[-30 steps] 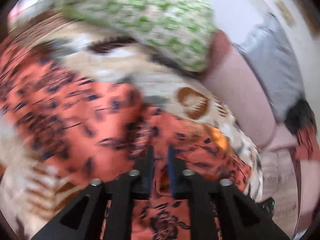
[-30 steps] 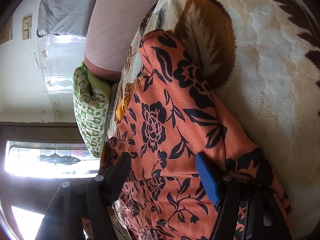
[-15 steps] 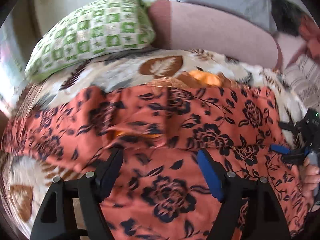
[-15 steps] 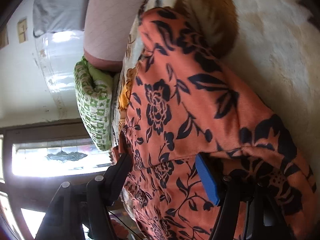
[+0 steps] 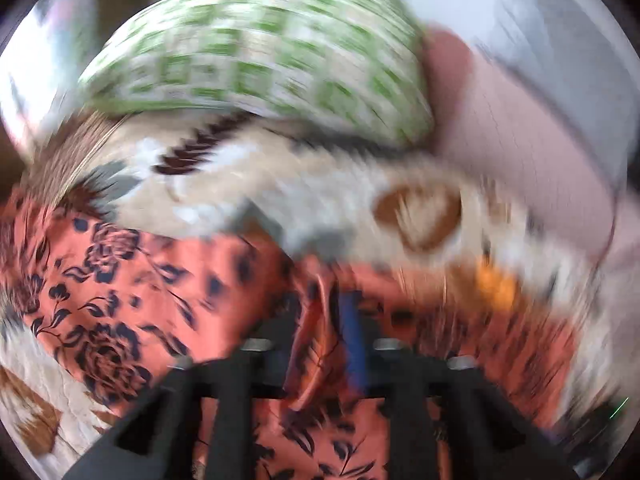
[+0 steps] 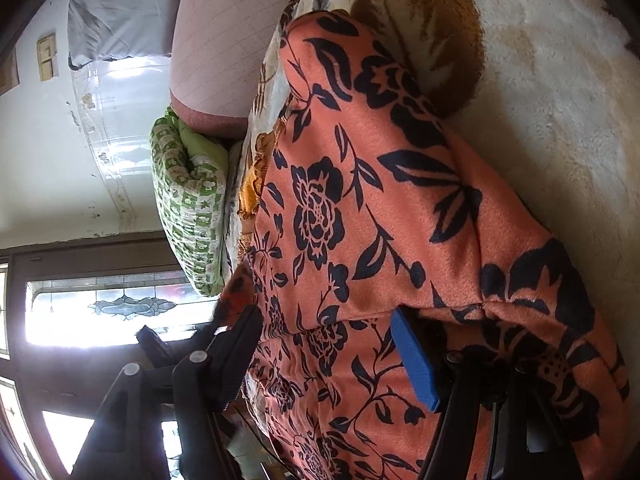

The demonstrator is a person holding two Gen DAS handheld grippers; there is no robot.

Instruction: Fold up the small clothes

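Orange floral garment point(image 6: 360, 208), fold between closing left tongs point(image 5: 320, 320), no writing legible

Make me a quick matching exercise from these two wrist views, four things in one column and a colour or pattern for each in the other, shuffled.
Things:
1. garment
2. pillow
3. blanket
4. backrest cushion

Descriptions:
A. plain dusty pink
B. orange with dark flowers
C. green and white checks
D. cream with brown leaves

Pairs: 1-B, 2-C, 3-D, 4-A
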